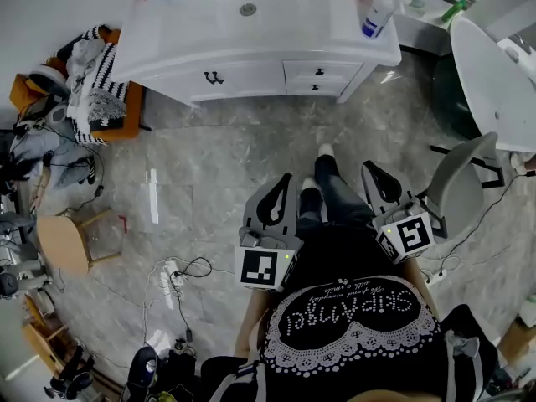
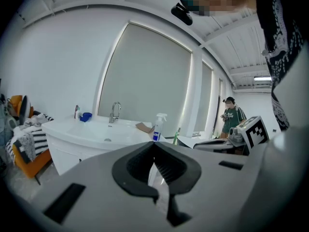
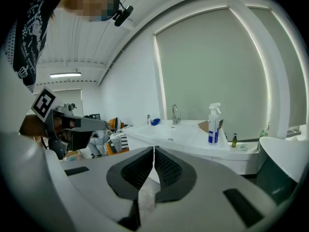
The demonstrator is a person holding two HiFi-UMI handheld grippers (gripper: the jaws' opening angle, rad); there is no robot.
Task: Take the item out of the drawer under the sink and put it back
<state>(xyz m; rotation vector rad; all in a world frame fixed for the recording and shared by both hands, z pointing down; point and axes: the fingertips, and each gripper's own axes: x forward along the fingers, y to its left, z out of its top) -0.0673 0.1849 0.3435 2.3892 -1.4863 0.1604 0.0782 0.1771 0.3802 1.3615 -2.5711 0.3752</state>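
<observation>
The white sink cabinet (image 1: 251,32) stands across the floor ahead of me, its small drawers (image 1: 318,74) shut. What is inside them is hidden. My left gripper (image 1: 283,184) hovers over the grey floor well short of the cabinet, shut with nothing in it; in the left gripper view its tips (image 2: 154,146) meet below the basin (image 2: 96,132). To its right, my right gripper (image 1: 374,171) is also shut with nothing in it, its tips (image 3: 154,151) closed and pointing towards the sink cabinet (image 3: 183,139).
A spray bottle (image 1: 377,11) stands on the counter's right end, a faucet (image 2: 115,112) at its back. An orange chair heaped with clothes (image 1: 100,74) is left of the cabinet. A grey chair (image 1: 465,182) stands close on the right, cables (image 1: 180,275) lie at lower left, and a person (image 2: 231,120) stands far off.
</observation>
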